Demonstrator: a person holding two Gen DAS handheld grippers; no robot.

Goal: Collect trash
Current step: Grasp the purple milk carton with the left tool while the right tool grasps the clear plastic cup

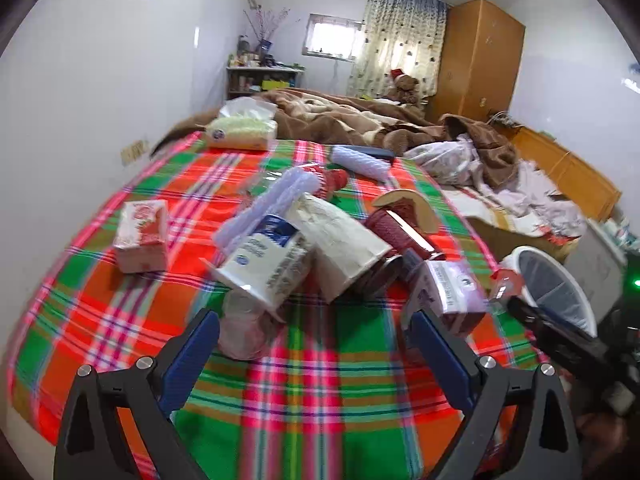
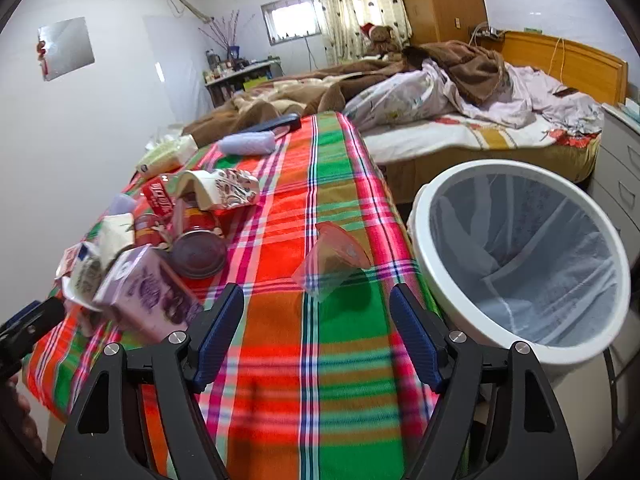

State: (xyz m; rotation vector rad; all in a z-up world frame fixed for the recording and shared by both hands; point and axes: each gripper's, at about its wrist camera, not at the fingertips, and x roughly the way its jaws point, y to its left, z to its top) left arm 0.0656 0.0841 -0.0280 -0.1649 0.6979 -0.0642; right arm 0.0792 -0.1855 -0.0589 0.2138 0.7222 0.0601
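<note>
Trash lies heaped on a plaid cloth (image 1: 304, 392): a white and blue tissue pack (image 1: 264, 268), a crumpled clear cup (image 1: 244, 328), a white paper bag (image 1: 340, 240), a dark red can (image 1: 400, 232) and a purple carton (image 1: 452, 288). My left gripper (image 1: 316, 336) is open and empty just short of the heap. My right gripper (image 2: 316, 332) is open and empty, right behind a clear plastic cup with a red lid (image 2: 332, 260). A white bin with a liner (image 2: 520, 256) stands right of the table; it also shows in the left wrist view (image 1: 552, 284).
A red tissue pack (image 1: 142, 236) lies at the left. A rolled bubble wrap (image 1: 360, 160) and a green-white pack (image 1: 244, 128) lie at the far end. A bed with blankets (image 2: 460, 80) stands behind. A purple carton (image 2: 148, 292) and a can (image 2: 198, 256) lie left of my right gripper.
</note>
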